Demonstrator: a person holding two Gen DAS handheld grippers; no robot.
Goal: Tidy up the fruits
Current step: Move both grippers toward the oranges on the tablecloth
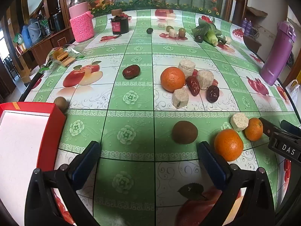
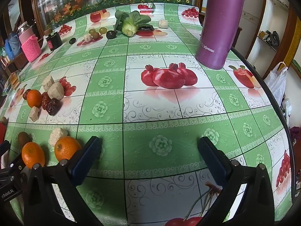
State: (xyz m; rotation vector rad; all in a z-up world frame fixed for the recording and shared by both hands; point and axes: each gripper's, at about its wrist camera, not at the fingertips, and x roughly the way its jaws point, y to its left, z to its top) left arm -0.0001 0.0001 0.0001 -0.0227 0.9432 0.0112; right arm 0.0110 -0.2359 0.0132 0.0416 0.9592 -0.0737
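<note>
Green-and-white glossy tablecloth (image 1: 131, 86), printed with rosettes, scrollwork and pictures of apples, pomegranates and cherries, covered the whole table. Left gripper (image 1: 149, 149): black frame, blue-padded fingers, spread wide and empty, hanging over a green square; a brown kiwi (image 1: 184, 132) lay just ahead between the finger lines, untouched. Right gripper (image 2: 149, 146): same build, likewise spread wide with nothing between its pads, over bare cloth. Beside the left gripper's right finger lay a large orange (image 1: 228, 144), a smaller orange (image 1: 253, 129) and a pale cylindrical grain cake (image 1: 239, 121), all close together. Further back sat a cluster: one round orange (image 1: 172, 79), three more pale grain cakes, two wrinkled red dates (image 1: 193, 85) and a darker date; a lone red date (image 1: 131, 71) lay apart to the left. Red cardboard box with white inside (image 1: 24, 131) stood at the near left edge, a small brown fruit (image 1: 59, 103) touching its far corner. At the far end: small green and dark fruits, a leafy green vegetable (image 2: 129, 23). Also on the table: purple steel flask (image 2: 221, 24) on the right, jar in a pink knitted sleeve (image 1: 81, 25), dark canister (image 1: 120, 25), a crumpled plastic packet. Room: wooden cabinets, a flower-and-bamboo mural, white walls.
</note>
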